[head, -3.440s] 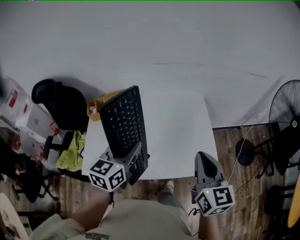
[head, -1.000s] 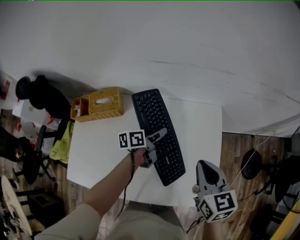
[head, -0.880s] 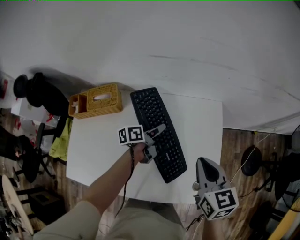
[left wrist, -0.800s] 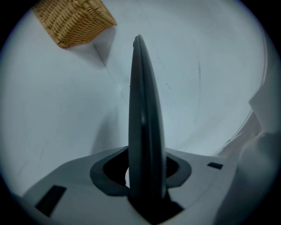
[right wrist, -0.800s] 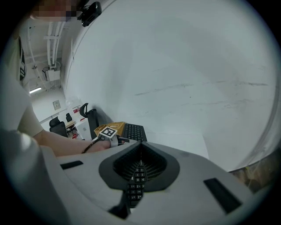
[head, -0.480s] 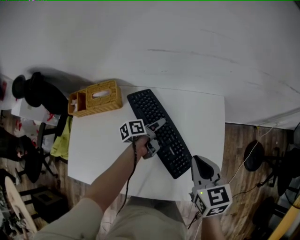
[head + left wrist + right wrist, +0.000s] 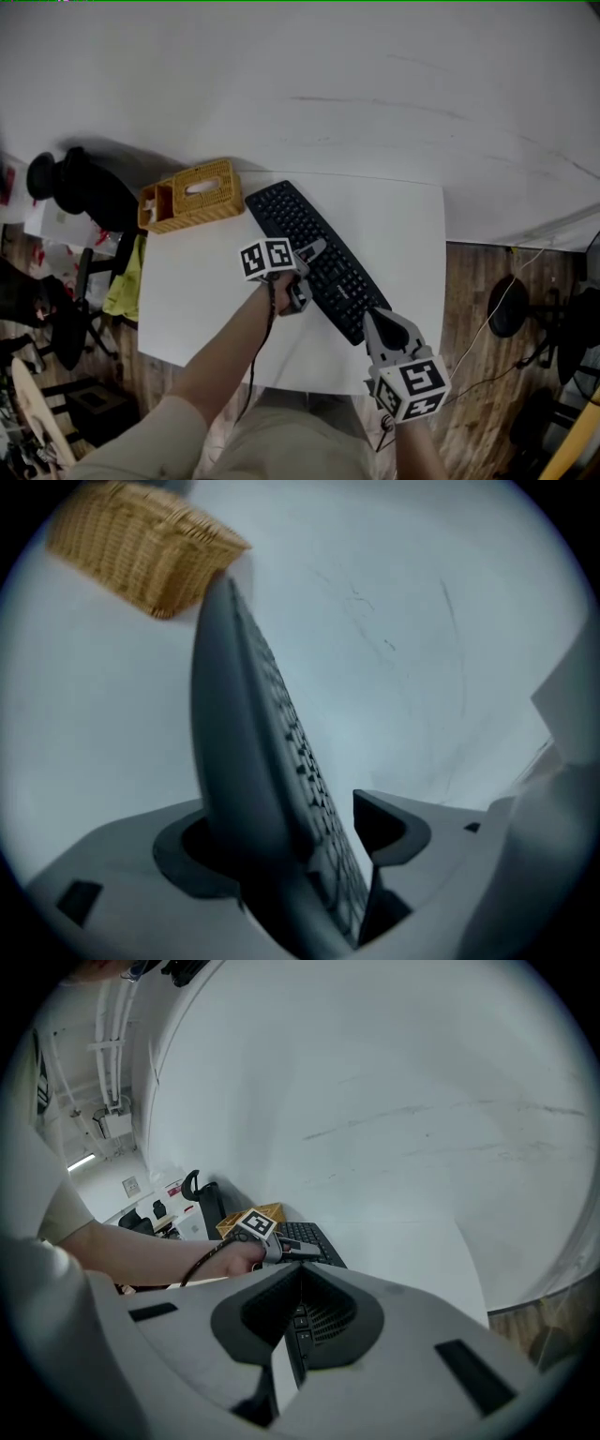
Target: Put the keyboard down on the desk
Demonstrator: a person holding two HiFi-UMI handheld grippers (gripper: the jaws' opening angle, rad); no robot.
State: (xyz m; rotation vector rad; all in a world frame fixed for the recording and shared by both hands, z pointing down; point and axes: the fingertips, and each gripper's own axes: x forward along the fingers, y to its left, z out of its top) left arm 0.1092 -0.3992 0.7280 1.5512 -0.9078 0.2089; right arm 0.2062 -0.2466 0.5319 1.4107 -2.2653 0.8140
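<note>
Far left, off the surface (image 7: pixel 202 291): a black office chair (image 7: pixel 94 192), with a green cloth (image 7: pixel 124 281) just beside it. At the far left corner of the white surface, a yellow wicker basket (image 7: pixel 192 195) with a small side compartment and a slot in its top. Just right of the basket, the black keyboard (image 7: pixel 309 246), lying slantwise on the surface, far end near the basket, near end toward the right front. About midway along its left long edge, the left gripper (image 7: pixel 307 274), held in a bare hand, jaws astride that edge and opening. In the left gripper view, one jaw cupped against the keyboard's underside, the other standing clear of the keys with a gap showing, so no squeeze on it. At the keyboard's near end, the right gripper (image 7: pixel 384 330), pointing along the keyboard, jaws drawn together to a thin slit with nothing between them. In the right gripper view, keys visible just past the tips; touching or not, cannot tell. Far right, on the wooden floor (image 7: pixel 469 272), the round black base of a stand (image 7: pixel 506 307).
</note>
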